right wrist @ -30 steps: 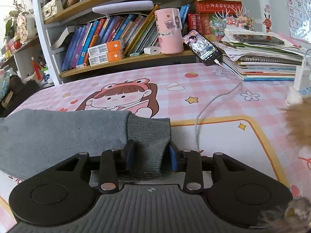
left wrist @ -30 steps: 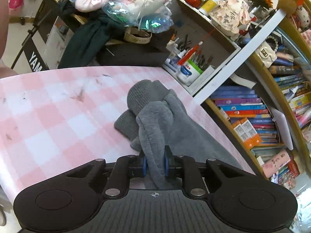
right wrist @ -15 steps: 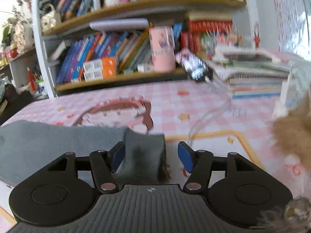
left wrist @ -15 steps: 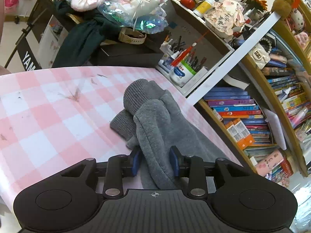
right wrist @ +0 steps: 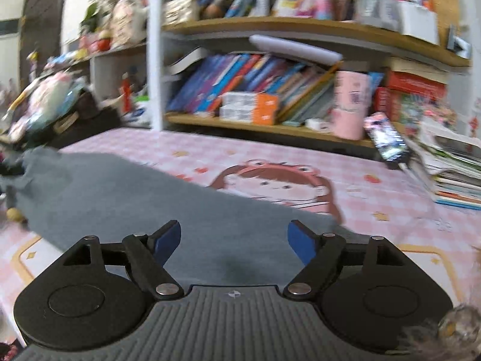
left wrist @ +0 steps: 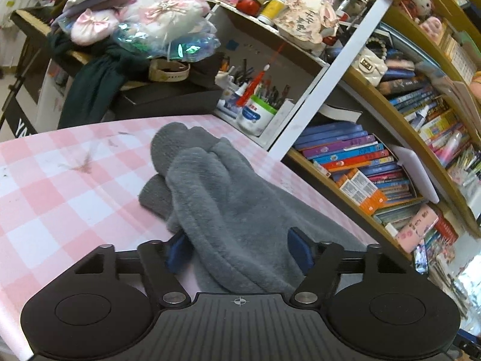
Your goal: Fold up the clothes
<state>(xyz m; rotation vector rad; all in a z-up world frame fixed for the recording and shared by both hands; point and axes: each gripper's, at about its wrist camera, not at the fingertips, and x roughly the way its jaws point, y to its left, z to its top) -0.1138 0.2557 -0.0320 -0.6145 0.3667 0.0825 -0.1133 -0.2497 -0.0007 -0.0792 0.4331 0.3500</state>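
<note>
Left wrist view: grey fleece garment (left wrist: 228, 198) bunched on the pink checked table cover (left wrist: 54, 198), folded sleeves and ribbed cuffs (left wrist: 168, 141) ahead of the left gripper (left wrist: 239, 248). Left gripper released, blue pads (left wrist: 297, 252) spread wide, cloth lying loose between them. Beyond the cuffs, pen pots (left wrist: 255, 114); off to the right, shelves of books (left wrist: 360, 162).

Right wrist view, blurred: same garment (right wrist: 126, 198) flat under and ahead of the right gripper (right wrist: 234, 240), stretching away to the left. Right gripper also released, jaws wide, gripping nothing. Ahead and right, cartoon girl print (right wrist: 276, 183), then pink cup (right wrist: 351, 105) and phone (right wrist: 386, 140) by the bookshelf (right wrist: 270, 126).
</note>
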